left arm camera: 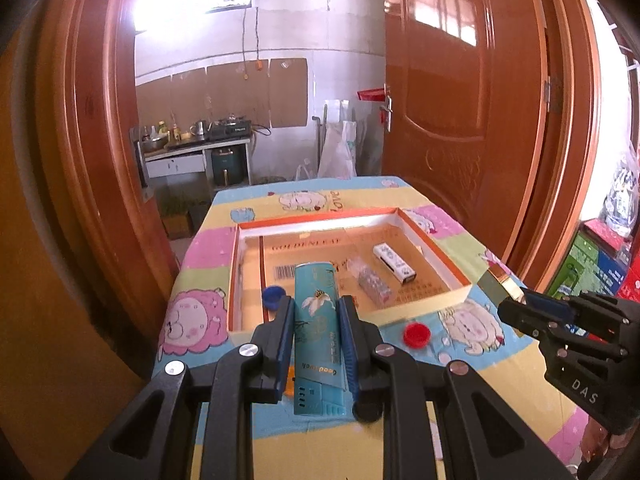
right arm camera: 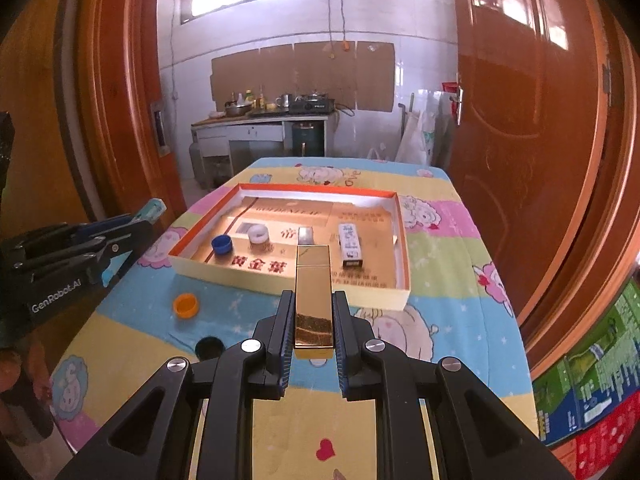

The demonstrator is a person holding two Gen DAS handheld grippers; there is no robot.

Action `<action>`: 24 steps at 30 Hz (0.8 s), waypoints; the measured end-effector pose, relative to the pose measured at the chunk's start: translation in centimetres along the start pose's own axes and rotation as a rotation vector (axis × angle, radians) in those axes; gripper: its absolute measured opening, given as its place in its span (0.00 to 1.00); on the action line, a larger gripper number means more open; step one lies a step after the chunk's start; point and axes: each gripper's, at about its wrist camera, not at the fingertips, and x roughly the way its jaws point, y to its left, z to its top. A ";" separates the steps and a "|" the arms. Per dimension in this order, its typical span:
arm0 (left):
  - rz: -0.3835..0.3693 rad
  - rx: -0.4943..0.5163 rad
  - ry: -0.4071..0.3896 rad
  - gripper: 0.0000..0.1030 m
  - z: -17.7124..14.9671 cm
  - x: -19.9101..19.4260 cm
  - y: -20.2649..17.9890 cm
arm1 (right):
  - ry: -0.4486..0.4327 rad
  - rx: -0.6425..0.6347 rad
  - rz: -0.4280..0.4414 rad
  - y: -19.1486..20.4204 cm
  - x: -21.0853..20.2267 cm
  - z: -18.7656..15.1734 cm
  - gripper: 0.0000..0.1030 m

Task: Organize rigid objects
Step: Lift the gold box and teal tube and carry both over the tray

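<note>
Teal box point(left arm camera: 316, 312) clamped lengthwise between the pads of the left hand-held gripper point(left arm camera: 314, 308), jaws closed onto its long sides, its far end reaching over the near wall of the tray point(left arm camera: 436, 300). Gold box point(right arm camera: 313, 296) gripped the same way in the right hand-held gripper point(right arm camera: 312, 304), jaws tight on both flanks, held above the surface point(right arm camera: 460, 320) just short of the tray. Surface wears a cartoon-print cloth. Shallow open tray with orange rim sits mid-surface. Inside it: blue cap point(right arm camera: 221, 245) near the left wall, white ring-shaped item point(right arm camera: 258, 234) beside it, white patterned box point(right arm camera: 349, 245) toward the right, clear patterned box point(left arm camera: 370, 282) just left of that one. Outside the tray on the cloth: orange cap point(right arm camera: 186, 306), black cap point(right arm camera: 209, 347) nearer still.
</note>
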 end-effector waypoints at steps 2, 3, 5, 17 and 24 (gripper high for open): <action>0.006 -0.002 -0.012 0.22 0.4 0.3 0.0 | -0.004 -0.003 0.003 -0.1 0.2 0.4 0.18; 0.009 -0.002 -0.016 0.22 0.7 0.5 0.1 | -0.006 -0.005 0.003 -0.1 0.3 0.6 0.18; 0.016 0.001 -0.024 0.22 1.2 0.9 0.1 | -0.009 -0.011 0.005 -0.2 0.5 1.1 0.18; -0.002 0.017 -0.046 0.22 5.7 4.1 0.4 | -0.026 -0.063 0.012 -1.2 2.8 5.4 0.18; -0.026 -0.016 -0.031 0.22 9.0 7.5 1.2 | -0.028 -0.048 0.043 -2.9 5.3 9.5 0.18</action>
